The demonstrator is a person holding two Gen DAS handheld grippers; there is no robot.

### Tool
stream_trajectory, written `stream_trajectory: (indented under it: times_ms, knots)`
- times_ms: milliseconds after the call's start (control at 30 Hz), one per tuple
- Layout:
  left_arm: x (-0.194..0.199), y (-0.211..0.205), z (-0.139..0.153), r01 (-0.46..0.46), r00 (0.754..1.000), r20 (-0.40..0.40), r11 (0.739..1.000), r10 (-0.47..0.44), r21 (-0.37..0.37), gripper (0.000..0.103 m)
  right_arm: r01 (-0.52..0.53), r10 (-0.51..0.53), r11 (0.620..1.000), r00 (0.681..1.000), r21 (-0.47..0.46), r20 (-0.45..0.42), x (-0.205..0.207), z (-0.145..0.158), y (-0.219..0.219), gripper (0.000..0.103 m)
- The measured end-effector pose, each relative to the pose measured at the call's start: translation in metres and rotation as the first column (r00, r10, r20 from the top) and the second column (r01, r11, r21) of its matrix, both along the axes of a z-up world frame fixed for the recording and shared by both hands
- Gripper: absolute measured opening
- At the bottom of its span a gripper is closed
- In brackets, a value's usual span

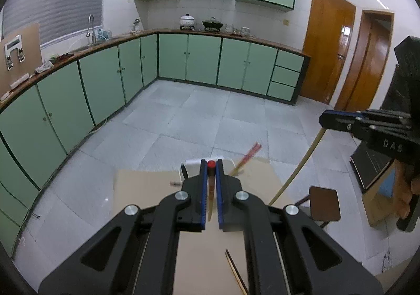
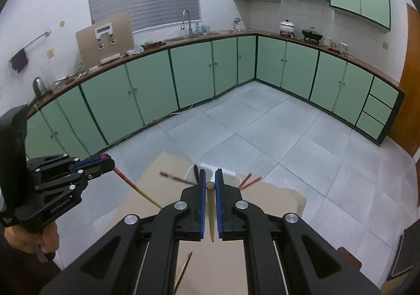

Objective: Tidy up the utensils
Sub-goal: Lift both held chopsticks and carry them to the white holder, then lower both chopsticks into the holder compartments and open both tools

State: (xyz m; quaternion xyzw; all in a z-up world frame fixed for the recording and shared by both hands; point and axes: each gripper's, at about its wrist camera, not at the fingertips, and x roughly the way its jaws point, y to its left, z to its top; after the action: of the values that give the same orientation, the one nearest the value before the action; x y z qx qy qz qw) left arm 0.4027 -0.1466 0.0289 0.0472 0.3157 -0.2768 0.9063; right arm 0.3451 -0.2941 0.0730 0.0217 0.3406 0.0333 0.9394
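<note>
Two grippers are up above a cardboard-covered desk (image 1: 147, 184), each with its fingers clenched on one chopstick. The left gripper (image 1: 211, 163) grips a red-capped chopstick (image 1: 211, 179) that runs back between its blue pads; from the right wrist view the same gripper (image 2: 105, 161) appears at the left with the stick (image 2: 136, 187) slanting down from it toward the desk. The right gripper (image 2: 209, 174) clamps a plain pale chopstick (image 2: 210, 213), its round end showing between the fingers; in the left wrist view this gripper (image 1: 325, 120) is at the right, and the pale stick (image 1: 302, 163) hangs down in a long curve.

On the desk, counted from both views: a white container (image 2: 228, 172) at the far edge with one dark utensil (image 2: 195, 170) standing in it; one pair of red-ended chopsticks (image 2: 249, 180) lying at the container's right, leaning over the desk's far edge; one more red-ended pair (image 2: 170, 176) to the container's left; and, near the cameras, one dark-tipped pair (image 1: 235, 268) lying loose on the cardboard.

To the right of the desk, one brown stool (image 1: 324, 203) stands on the tiled floor (image 1: 210, 116). Part of a hand (image 2: 31, 239) holds the left gripper's handle.
</note>
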Motion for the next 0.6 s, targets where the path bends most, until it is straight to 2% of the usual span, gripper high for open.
stream_trajectory:
  times_ms: [300,433,600]
  knots:
    - [0.054,-0.020,0.022,-0.029,0.999,0.036,0.999,0.030,-0.024,0.005,0.046,-0.048,0.998,0.997,0.038,0.055,0.061,0.007,-0.018,0.007]
    - [0.077,-0.027,0.009,-0.033,0.999,0.037,0.999,0.034,-0.025,0.005,0.067,-0.072,0.995,0.995,0.068,0.070,0.083,-0.004,-0.030,0.007]
    - [0.105,-0.031,-0.021,-0.041,0.999,0.010,0.999,0.041,-0.035,0.005,0.090,-0.094,0.991,0.995,0.094,0.043,0.111,-0.038,-0.046,0.007]
